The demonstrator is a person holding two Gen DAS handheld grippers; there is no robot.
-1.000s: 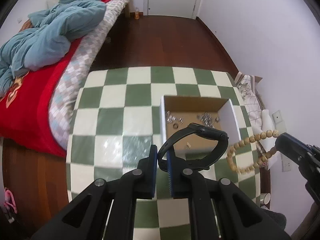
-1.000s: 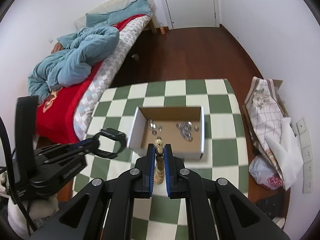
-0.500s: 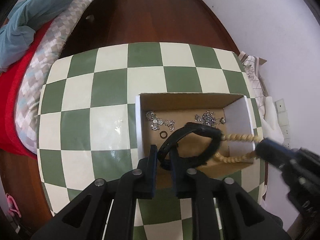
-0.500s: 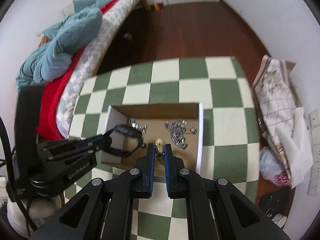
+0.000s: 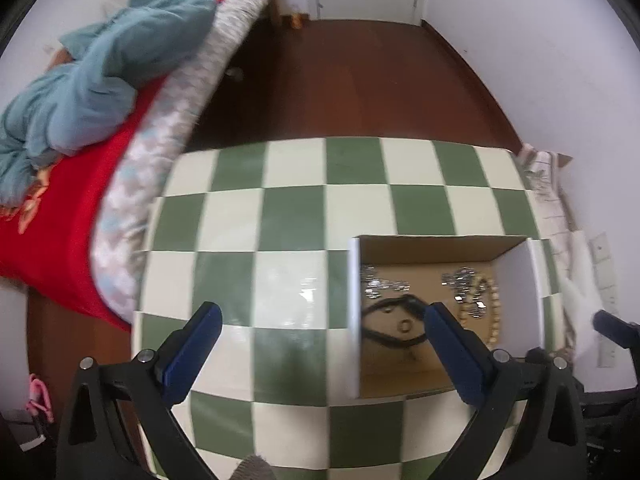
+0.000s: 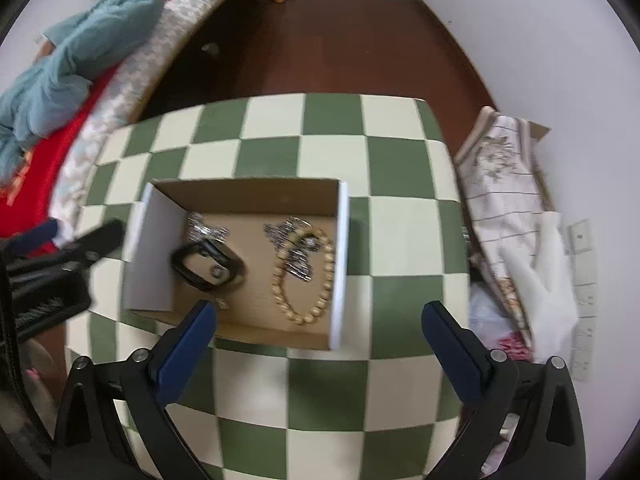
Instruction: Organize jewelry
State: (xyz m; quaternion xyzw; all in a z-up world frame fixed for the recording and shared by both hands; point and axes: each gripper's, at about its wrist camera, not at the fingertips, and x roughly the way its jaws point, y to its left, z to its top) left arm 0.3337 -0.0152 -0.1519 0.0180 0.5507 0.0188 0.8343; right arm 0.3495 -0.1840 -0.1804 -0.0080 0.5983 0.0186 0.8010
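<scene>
1. Right wrist view: the cardboard box (image 6: 244,264) sits on the green-and-white checked counter (image 6: 332,128) and its whole floor is visible; the black watch band (image 6: 208,266) lies in the left half, touching one cluster of small silver pieces (image 6: 206,230); the wooden bead bracelet (image 6: 304,276) lies in the right half, looped over a second silver cluster (image 6: 294,250).
2. Left wrist view: the same box (image 5: 440,316) is seen from its left side, with the near white wall hiding part of the floor; the band (image 5: 394,326) is partly behind the gripper's right finger; only part of the bracelet (image 5: 494,312) shows, along the far right.
3. Only the left view shows the pink item (image 5: 40,400) on the floor at lower left; only the right view shows the patterned cloth (image 6: 504,184) and white bag (image 6: 552,280) beside the counter clearly.
4. Left gripper (image 5: 320,354): jaws opening, spread wide, nothing between the pads; pointing steeply down at the counter just left of the box; in the right view its dark body (image 6: 60,252) is blurred at the left edge.
5. Right gripper (image 6: 318,350): jaws opening, spread wide, nothing clamped; pointing steeply down over the near edge of the box, bracelet lying free below.
6. Bed (image 5: 80,120) with blue blanket beyond the counter.
</scene>
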